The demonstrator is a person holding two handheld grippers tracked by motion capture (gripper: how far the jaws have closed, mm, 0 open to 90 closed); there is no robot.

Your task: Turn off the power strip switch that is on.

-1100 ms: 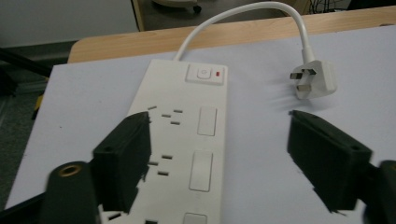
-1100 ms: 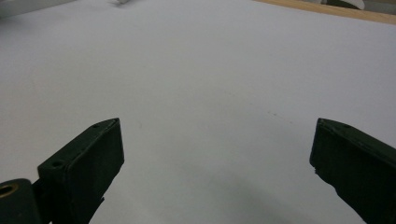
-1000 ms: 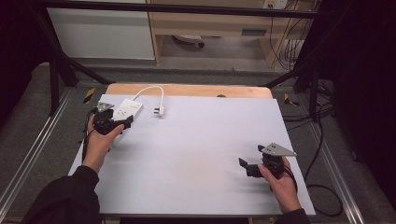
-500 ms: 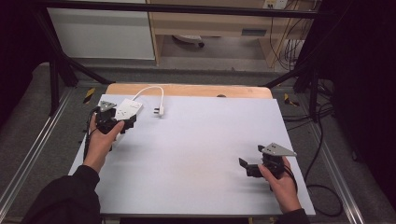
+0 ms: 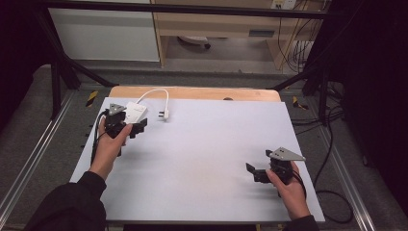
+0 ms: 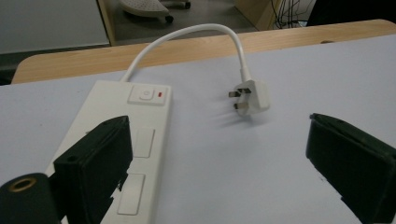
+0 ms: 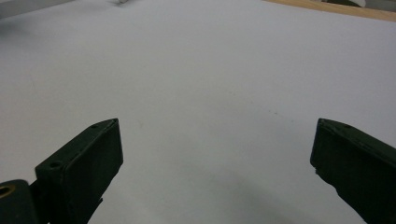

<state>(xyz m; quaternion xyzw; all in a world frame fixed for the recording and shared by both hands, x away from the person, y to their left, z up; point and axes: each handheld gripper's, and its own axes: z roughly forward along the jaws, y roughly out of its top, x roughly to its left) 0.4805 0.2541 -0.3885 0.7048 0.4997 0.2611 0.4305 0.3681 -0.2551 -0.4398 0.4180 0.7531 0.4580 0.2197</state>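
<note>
Lying flat near the table's far-left corner, white plastic power strip [image 6: 122, 149]: long rectangular body, smooth, rocker switch with red indicator at its far end, flush socket covers along the top; short white cable [image 6: 187, 35] arcs off that end over the bare wood strip at the far edge and lands in a chunky white plug [image 6: 252, 95], pins sideways, resting on the sheet just beside the strip; left gripper [image 5: 132, 126] over the strip's near end, jaws wide apart, one black pad above the strip body, clamping nothing; right gripper [image 5: 255, 172] near the near-right corner, well apart, jaws spread too, nothing between them; table [image 5: 207, 159] covered in matte pale grey sheet.
</note>
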